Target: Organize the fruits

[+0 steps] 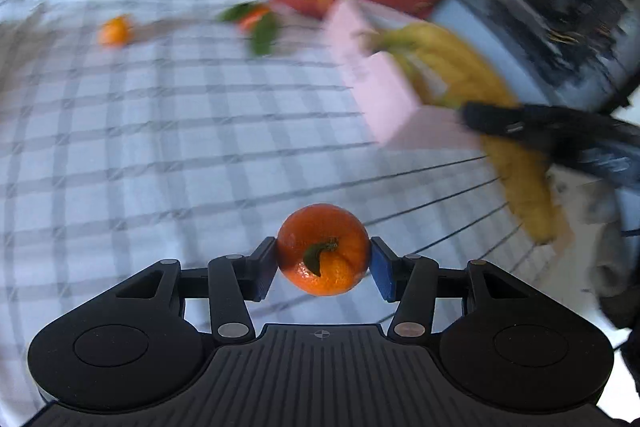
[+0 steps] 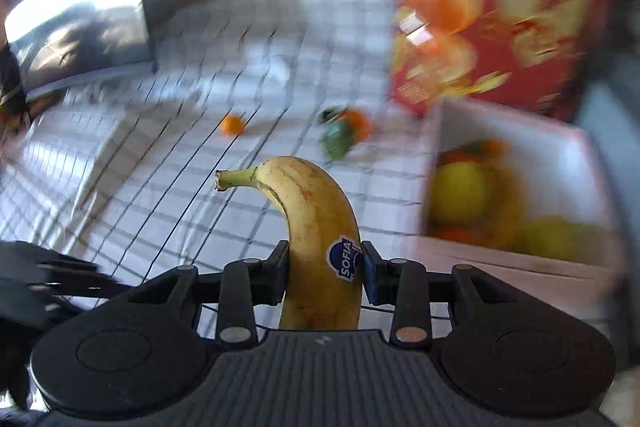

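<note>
I have a small round orange tangerine (image 1: 323,249) with a curled green stem leaf pinched between the pads of my left claw (image 1: 323,259), clear above the blue-and-white checked cloth on the desk (image 1: 160,147); I judge it is held side to side so it cannot roll out. My right claw (image 2: 323,269) is clamped on a yellow curved banana with a blue oval sticker (image 2: 316,227), gripped across its middle with the stem end rising toward 11 o'clock, likely so the long fruit stays balanced.

At 3 o'clock from the banana sits a pale pink rectangular box (image 2: 500,267), open at the top; blurred, it seems to hold yellow-green round fruit, some orange fruit and perhaps more bananas. I judge both fruits belong there. Behind it, at 1 o'clock, stands a red printed carton picturing oranges (image 2: 500,7). Two loose tangerines lie on the cloth at 12 o'clock, one bare (image 2: 233,125), one with green leaves (image 2: 348,131).
</note>
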### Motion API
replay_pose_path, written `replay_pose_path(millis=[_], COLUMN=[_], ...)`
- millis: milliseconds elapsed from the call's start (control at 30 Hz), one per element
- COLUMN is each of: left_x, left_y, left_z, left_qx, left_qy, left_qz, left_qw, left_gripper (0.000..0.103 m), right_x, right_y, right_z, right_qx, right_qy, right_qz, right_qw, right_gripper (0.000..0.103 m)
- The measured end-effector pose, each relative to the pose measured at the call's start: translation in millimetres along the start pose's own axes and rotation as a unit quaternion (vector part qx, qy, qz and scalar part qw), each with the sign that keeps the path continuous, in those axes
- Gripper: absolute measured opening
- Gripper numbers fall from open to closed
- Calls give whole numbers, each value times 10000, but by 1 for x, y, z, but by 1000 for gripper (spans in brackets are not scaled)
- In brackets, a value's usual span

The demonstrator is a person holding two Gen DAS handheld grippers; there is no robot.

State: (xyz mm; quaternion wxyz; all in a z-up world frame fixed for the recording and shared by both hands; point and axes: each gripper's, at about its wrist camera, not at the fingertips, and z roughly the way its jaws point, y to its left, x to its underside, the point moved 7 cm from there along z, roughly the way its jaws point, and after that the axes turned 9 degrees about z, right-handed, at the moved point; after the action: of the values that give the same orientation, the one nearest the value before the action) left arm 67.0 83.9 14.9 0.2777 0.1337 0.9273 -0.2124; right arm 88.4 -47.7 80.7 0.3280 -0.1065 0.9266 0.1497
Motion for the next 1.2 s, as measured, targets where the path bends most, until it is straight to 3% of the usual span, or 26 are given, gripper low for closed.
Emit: replay_pose_path(millis=[167, 300, 467, 733, 933, 1200], left_x=[-49, -66, -58, -48, -39, -32], left_y=[-41, -71, -74, -27, -9, -18], left_z=[18, 21, 20, 7, 5, 6], left_qx=[483, 718, 581, 81, -86, -63], left_qy=[-271, -491, -477, -687, -707, -632], left_qz=[543, 747, 795, -178, -670, -589], left_qw=[9970, 9934, 9940, 9974, 9952, 9962], left_gripper=[55, 55, 55, 55, 55, 55], right_x=[-49, -89, -117, -121, -117, -107], right_y=[-66, -116, -142, -174, -178, -176], right_z=[-74, -84, -28, 66, 99, 131], right_qx=[871, 1319, 1638, 2218, 2098, 1898], right_qy=[-675, -799, -358, 505, 653, 1002], right_qz=[570, 1100, 582, -201, -617, -802], right_qw=[9923, 9819, 9841, 9736, 9736, 9734], right_gripper=[36, 36, 36, 36, 36, 38])
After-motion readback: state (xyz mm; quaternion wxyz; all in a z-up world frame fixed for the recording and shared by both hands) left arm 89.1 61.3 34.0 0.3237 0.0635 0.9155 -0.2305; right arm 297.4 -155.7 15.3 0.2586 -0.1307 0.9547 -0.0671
